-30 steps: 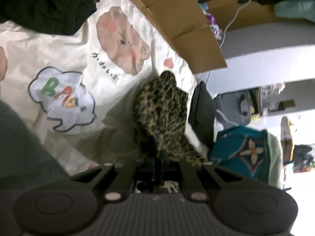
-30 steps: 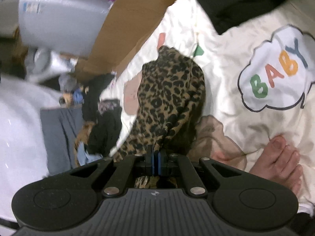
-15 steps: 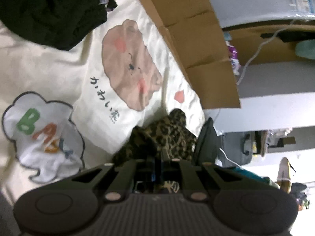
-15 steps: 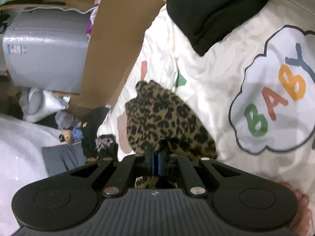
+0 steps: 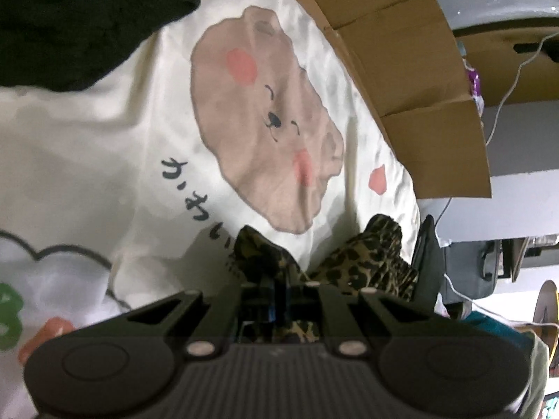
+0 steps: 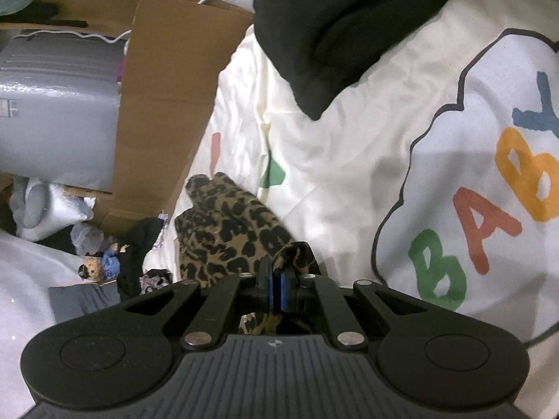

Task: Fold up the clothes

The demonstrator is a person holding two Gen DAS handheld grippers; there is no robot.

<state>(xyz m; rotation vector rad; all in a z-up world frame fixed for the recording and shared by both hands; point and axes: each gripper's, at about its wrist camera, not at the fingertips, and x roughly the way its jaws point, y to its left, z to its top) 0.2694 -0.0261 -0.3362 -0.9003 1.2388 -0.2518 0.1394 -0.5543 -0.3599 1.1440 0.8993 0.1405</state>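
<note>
A leopard-print garment [image 5: 367,262] hangs bunched from both grippers over a cream printed blanket [image 5: 104,160]. My left gripper [image 5: 277,296] is shut on one edge of it. My right gripper [image 6: 276,289] is shut on another edge of the leopard-print garment [image 6: 230,234], with cloth pinched between the blue pads. The rest of the garment droops toward the blanket's edge near the cardboard.
A black garment [image 5: 80,17] lies heaped on the blanket; it also shows in the right wrist view [image 6: 335,24]. A cardboard sheet [image 5: 412,80] stands along the blanket's edge. A grey case [image 6: 56,111] and piled clutter [image 6: 115,255] lie beyond. The blanket [image 6: 349,146] bears a "BABY" cloud print.
Both grippers have carried the leopard-print garment further over the blanket and lower. Less of it hangs in view. The bare foot has left the right wrist view.
</note>
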